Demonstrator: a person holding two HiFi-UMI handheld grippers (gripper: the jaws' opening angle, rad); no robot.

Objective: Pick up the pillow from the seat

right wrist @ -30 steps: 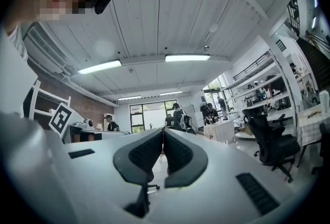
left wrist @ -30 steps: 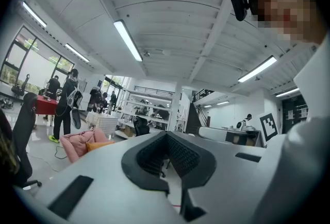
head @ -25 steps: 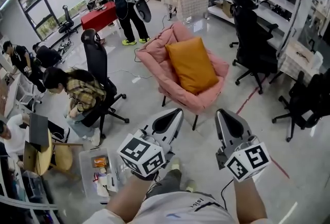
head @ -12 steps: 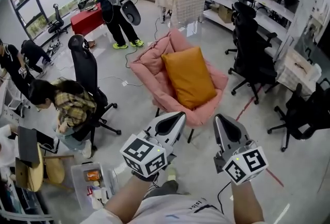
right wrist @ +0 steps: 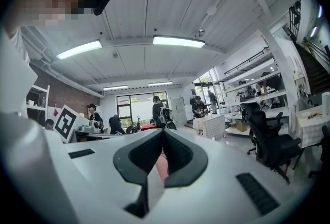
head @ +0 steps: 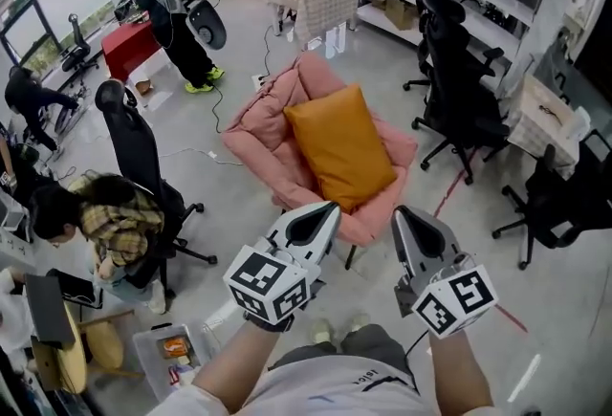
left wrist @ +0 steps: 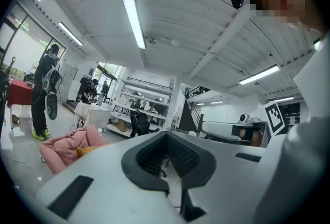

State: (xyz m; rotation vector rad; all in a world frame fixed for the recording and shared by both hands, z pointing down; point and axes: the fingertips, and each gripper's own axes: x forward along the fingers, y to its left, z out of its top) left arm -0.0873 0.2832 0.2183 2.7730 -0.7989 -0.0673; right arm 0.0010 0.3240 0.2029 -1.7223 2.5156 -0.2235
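Pressed together with nothing between: fingers of left gripper (head: pixel 323 210) and right gripper (head: pixel 405 214) alike, held side by side, low, pointing forward. Closer to the seat (head: pixel 256 131) than a second ago, tips now overlapping its front edge in the head view rather than stopping short of it. On that pink seat, leaning against the backrest, apart from both grippers: the orange pillow (head: pixel 339 145). Farther left, beside a black chair (head: pixel 134 142), a seated person (head: pixel 105 218) in plaid, now nearer the frame's edge.
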